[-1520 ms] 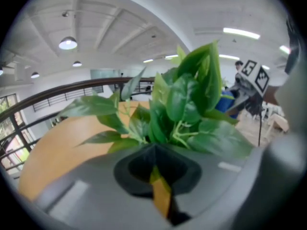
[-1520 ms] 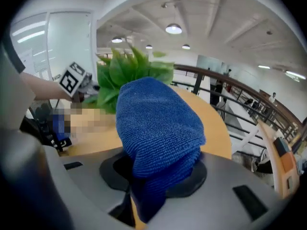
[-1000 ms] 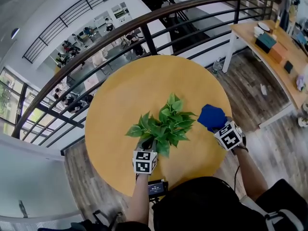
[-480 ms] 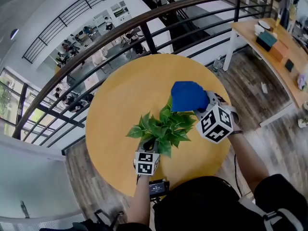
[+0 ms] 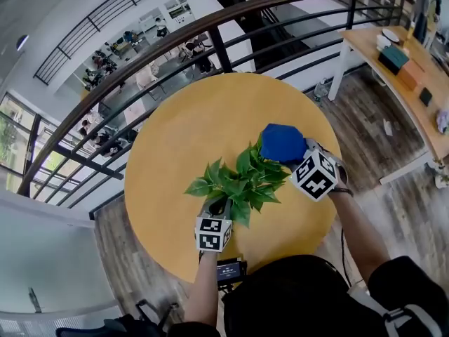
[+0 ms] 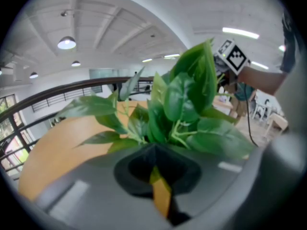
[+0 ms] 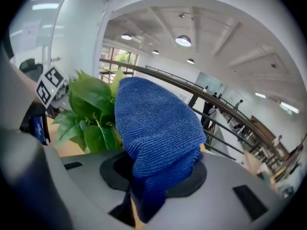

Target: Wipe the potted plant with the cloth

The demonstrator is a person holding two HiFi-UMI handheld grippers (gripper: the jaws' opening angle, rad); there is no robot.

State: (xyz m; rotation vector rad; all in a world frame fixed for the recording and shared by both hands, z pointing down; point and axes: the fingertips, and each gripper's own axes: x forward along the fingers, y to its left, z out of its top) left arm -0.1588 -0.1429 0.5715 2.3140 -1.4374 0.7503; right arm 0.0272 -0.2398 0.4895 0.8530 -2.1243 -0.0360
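The right tongs [image 5: 298,159] clamped the cloth [image 5: 283,142] at the plant's [image 5: 238,181] two o'clock; the left tongs [image 5: 218,209] sat closed at six; wiping seemingly just starting.

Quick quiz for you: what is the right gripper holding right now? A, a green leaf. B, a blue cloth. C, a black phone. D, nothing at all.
B: the right gripper has its jaws clamped on the blue cloth, which bunches up above them, right beside the potted plant.
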